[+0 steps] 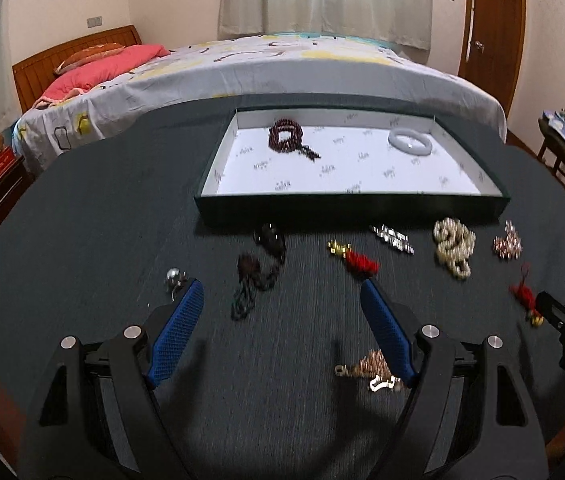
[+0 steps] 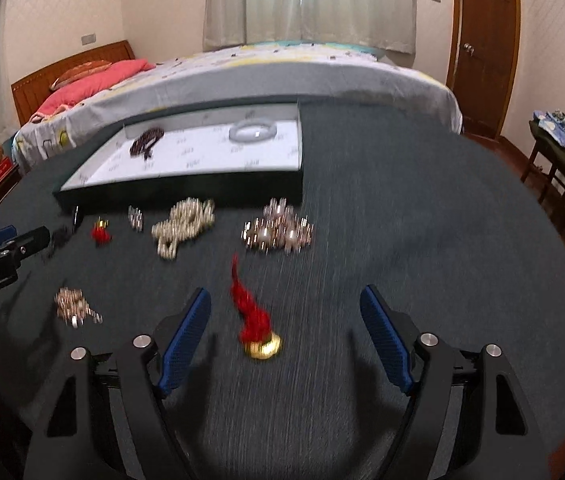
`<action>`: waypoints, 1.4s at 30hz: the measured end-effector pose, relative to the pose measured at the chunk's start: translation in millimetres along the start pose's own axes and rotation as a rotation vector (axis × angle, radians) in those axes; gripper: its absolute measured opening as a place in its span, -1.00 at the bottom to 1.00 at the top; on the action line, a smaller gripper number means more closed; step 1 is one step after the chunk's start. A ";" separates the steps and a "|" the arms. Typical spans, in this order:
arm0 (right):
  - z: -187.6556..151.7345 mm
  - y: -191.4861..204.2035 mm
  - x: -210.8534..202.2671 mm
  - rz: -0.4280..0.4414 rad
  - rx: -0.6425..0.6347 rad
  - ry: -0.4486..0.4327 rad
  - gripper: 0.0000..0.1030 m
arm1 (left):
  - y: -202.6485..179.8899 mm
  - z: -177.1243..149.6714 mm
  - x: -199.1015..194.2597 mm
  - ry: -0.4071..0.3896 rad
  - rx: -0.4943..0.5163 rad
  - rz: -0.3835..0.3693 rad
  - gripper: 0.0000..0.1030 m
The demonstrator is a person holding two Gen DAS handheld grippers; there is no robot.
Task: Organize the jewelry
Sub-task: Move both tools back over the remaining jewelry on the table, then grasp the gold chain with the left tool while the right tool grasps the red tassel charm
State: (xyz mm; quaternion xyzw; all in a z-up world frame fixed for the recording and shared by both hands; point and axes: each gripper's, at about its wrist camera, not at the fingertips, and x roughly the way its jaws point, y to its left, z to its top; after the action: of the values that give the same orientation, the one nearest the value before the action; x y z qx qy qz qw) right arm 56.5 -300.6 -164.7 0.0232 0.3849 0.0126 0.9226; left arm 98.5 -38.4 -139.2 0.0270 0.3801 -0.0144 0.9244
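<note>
Left gripper [image 1: 282, 286]: fingers spread wide, nothing held, above dark surface [image 1: 102, 240].
Right gripper [image 2: 285, 292]: fingers wide apart, empty; red tassel w/ gold bell [image 2: 256, 320] on surface between them, not touched.
Tray [image 1: 362, 204]: far side of surface, white lining; holds dark red bead bracelet [image 1: 287, 136] at left & pale bangle [image 1: 409, 141] at right, well apart.
Loose pcs: black bead strand [image 1: 256, 272], pearl strand [image 1: 453, 246], pink-gold bracelet [image 2: 278, 230], all in front of tray.

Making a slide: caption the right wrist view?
Open right gripper hovers over a red tassel charm before the tray.
</note>
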 end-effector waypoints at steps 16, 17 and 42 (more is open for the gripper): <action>-16.0 9.9 5.2 0.009 -0.025 0.017 -0.24 | -9.2 -17.7 -0.3 0.033 0.025 -0.002 0.53; -16.1 10.1 5.0 0.011 -0.026 0.016 -0.31 | -9.2 -17.8 -0.4 0.034 0.023 -0.003 0.53; -16.4 4.5 -0.6 0.056 0.014 0.011 -0.58 | -41.2 -30.3 9.9 0.128 0.109 -0.125 0.18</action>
State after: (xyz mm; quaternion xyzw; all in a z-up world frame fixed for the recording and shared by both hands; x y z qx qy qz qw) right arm 44.4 -295.6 -175.5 0.0406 0.3891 0.0360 0.9196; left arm 82.3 -77.8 -169.3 0.0545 0.4379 -0.0909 0.8928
